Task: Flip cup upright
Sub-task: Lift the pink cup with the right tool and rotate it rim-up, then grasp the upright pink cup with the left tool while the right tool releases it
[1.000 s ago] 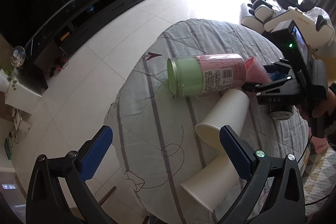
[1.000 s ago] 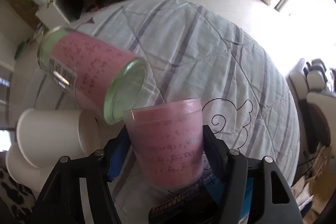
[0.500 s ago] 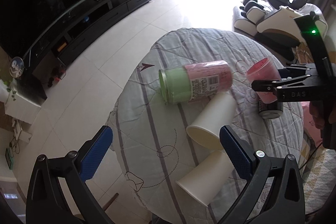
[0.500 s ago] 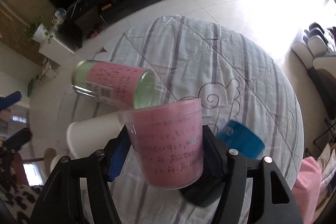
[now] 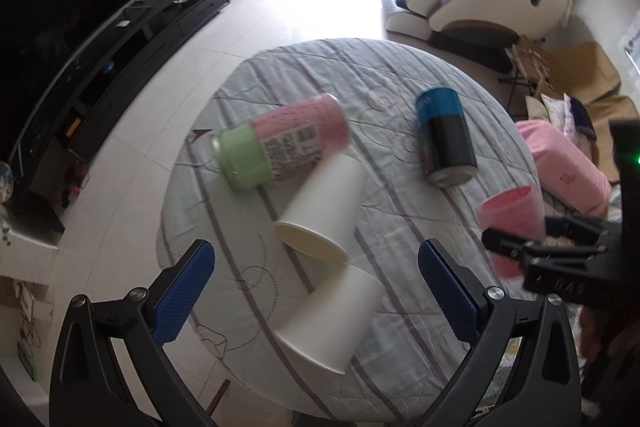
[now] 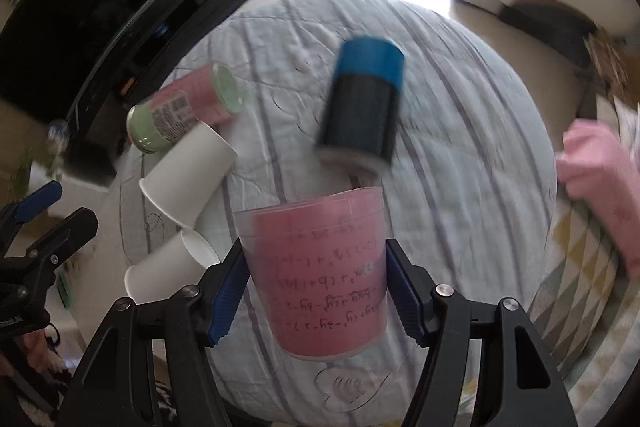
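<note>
My right gripper (image 6: 316, 291) is shut on a pink plastic cup (image 6: 320, 279) with dark writing, held in the air above the near edge of the round table (image 6: 460, 131). The cup's wide end points away from me. In the left wrist view the same pink cup (image 5: 512, 223) hangs at the table's right edge in the right gripper (image 5: 516, 247). My left gripper (image 5: 316, 287) is open and empty above the table's near edge. Two white paper cups (image 5: 324, 211) (image 5: 332, 315) lie on their sides between its fingers.
A pink and green can (image 5: 280, 147) and a blue and black can (image 5: 444, 139) lie on the striped tablecloth. A pink cushion (image 5: 560, 167) sits at the right. A black TV unit (image 5: 120, 39) runs along the left wall, a recliner (image 5: 480, 3) at the back.
My right gripper has lifted the pink cup and drawn it back toward the table's near right edge, uncovering the blue and black can. My left gripper has pulled back and stays open.
</note>
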{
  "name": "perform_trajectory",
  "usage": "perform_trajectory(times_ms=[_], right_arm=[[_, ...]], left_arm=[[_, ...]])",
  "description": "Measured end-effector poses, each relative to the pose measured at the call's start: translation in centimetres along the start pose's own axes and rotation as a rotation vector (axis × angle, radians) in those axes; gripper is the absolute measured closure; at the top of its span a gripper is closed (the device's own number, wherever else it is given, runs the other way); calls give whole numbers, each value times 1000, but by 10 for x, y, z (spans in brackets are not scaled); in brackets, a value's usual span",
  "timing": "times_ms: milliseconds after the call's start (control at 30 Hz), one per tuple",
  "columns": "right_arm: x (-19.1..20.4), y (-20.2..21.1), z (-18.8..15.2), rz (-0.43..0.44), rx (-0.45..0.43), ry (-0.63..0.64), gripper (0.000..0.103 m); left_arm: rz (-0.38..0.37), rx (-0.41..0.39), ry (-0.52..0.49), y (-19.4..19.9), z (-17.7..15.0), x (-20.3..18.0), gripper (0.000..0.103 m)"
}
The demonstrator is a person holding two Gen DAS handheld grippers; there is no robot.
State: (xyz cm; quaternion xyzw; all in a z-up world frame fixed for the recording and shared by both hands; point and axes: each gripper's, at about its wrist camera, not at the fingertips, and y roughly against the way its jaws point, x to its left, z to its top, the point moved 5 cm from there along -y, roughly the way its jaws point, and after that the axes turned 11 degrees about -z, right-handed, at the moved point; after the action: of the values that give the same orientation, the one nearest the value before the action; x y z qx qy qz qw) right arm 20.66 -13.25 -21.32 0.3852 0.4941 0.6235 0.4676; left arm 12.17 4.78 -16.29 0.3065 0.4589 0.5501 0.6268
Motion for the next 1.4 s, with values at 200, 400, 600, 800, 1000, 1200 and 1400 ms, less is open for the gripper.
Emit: perform_trajectory(times_ms=[200,400,600,800,1000,1200,1400], right_arm=[[-16,-21,-50,-35,27,-209,36],[-17,-59,-78,3,81,-308,35],[-22,-59,-85,1,75,-338,23],[-36,-39,-87,42,69,-362,23],[-70,-6,-82,25,-33,-368,23],[-119,10,-87,-17,-69,-399,23],[-158,7,-98,-16,-61,-419,23]], left_arm=[[-26,65,-82,-18,-13,-28,0],[-24,118,-134,-34,-27,-45,0],[-15,130,-144,-35,-32,-52,0],[-43,104,-152,-26,-35,-75,0],[-88,102,-156,-29,-40,-111,0],[-128,146,-143,-51,-51,-150,0],[-114,188,-84,-84,-61,-169,0]])
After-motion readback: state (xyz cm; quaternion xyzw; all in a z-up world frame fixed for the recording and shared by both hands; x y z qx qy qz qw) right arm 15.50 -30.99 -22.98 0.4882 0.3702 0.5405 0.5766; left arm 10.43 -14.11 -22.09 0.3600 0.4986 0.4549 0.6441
